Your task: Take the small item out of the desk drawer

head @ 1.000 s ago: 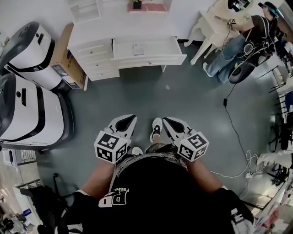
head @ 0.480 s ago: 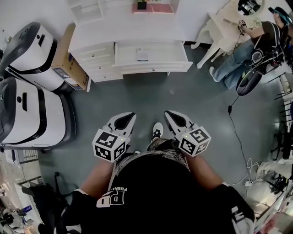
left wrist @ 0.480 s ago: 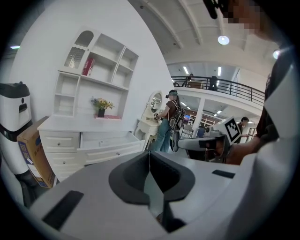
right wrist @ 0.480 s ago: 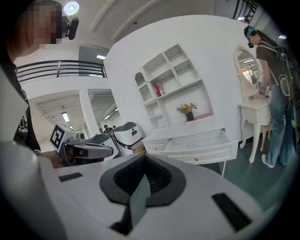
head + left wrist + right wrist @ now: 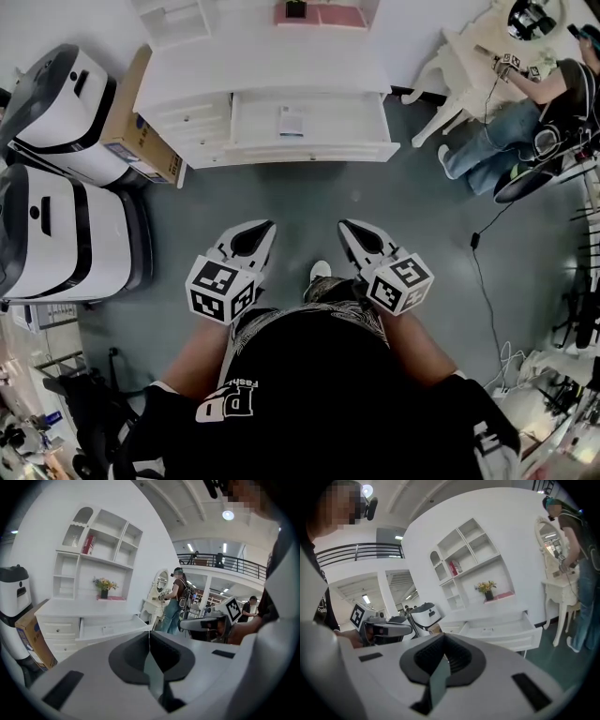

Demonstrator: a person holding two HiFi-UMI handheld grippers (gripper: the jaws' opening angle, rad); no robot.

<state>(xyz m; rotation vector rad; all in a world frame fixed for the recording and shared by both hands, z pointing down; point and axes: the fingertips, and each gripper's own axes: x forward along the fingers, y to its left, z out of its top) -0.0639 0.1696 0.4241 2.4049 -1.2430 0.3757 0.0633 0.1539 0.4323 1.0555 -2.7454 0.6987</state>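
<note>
Closest in, the left gripper and the right gripper are both closed tight, with nothing in them. Gray floor lies between them and the white desk, so they are well apart from it. The drawer is already pulled out. The small item, flat and pale, lies inside it, near the middle. I think what's left is stepping close, spreading one gripper's jaws, grabbing the item and lifting it out.
</note>
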